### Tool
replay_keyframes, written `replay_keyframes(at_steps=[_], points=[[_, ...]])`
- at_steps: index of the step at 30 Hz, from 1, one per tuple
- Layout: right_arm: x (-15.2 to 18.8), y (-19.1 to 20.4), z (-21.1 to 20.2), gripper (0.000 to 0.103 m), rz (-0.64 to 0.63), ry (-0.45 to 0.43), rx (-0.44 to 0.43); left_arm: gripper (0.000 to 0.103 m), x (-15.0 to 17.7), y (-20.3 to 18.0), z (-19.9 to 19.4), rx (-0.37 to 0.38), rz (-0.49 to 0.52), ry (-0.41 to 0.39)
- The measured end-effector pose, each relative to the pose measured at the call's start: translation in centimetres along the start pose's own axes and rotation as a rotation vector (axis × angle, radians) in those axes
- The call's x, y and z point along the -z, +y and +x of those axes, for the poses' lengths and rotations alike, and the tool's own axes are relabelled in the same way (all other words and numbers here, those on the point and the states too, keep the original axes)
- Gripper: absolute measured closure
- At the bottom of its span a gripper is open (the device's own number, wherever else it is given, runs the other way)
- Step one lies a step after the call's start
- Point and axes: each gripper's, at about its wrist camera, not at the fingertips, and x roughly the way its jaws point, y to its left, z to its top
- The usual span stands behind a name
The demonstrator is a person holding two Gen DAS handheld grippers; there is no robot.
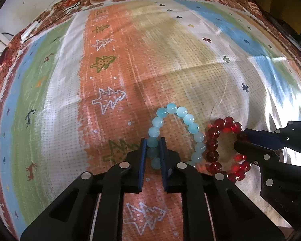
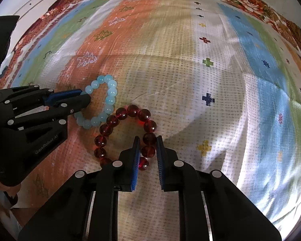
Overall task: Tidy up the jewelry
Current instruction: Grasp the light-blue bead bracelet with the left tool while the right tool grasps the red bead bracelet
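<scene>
Starting on the left: the left gripper [image 1: 153, 146] is pinching the light blue bead bracelet [image 1: 175, 132] on its near-left arc, two or three beads clamped between the blue pads, while the rest of the loop is lying ahead of the gripper and curving off to its right on the patterned cloth [image 1: 114, 64]. Moving right, the blue loop is touching the dark red bead bracelet [image 2: 128, 132], bead against bead, just where the two rings meet. Further right, the right gripper [image 2: 148, 150] is squeezing the red bracelet's right-hand arc, beads caught between its pads, with the remaining loop resting ahead and to its left. Both grips are looking secure, so the step in hand is probably separating the pair. To do it well, I'd say each gripper should be lifting straight up a touch before drawing apart, so the strings are not dragging or snagging where the loops meet. Keeping the pinch across the beads, not the elastic, should be stopping any slip.
</scene>
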Motion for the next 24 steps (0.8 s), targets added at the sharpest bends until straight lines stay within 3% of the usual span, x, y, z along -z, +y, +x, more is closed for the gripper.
replay_keyframes(at_steps=[24], points=[[0.03, 0.12, -0.4, 0.088, 0.001, 0.003, -0.006, 0.092, 0.23, 0.52, -0.91, -0.009, -0.008, 0.01]])
